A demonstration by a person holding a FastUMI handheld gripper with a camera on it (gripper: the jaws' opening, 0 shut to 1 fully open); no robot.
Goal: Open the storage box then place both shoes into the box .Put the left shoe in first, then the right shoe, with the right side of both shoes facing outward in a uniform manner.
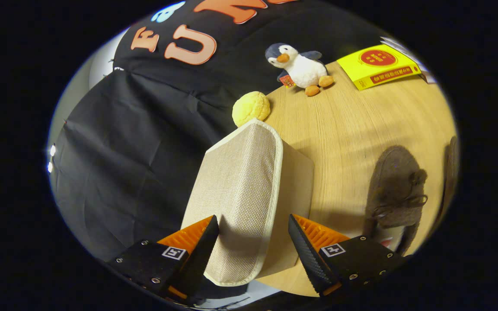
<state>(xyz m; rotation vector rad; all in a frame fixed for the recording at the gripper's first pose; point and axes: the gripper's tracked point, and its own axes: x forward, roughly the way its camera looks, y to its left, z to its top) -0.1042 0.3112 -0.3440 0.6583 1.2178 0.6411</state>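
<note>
Between wide-open jaws, storage box lid (242, 194) raised, nothing gripped, shoe (396, 190) beside.

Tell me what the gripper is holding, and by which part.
Nothing. The gripper is open, its fingers either side of the box's lid, not pressing it.

The storage box (249, 190), between the fingers, is of beige cloth with a fine woven pattern, and its lid has a cream border. The table (344, 125) is light wood with a faint grain. The shoe (396, 190), beyond the right finger, is dark brown, with laces of the same brown. Far beyond the fingers, the plush penguin (298, 67) is white and grey-blue with orange beak and feet. The ball (251, 108) near it is pale yellow and bumpy. The flat package (376, 65) is bright yellow with a red circle.
</note>
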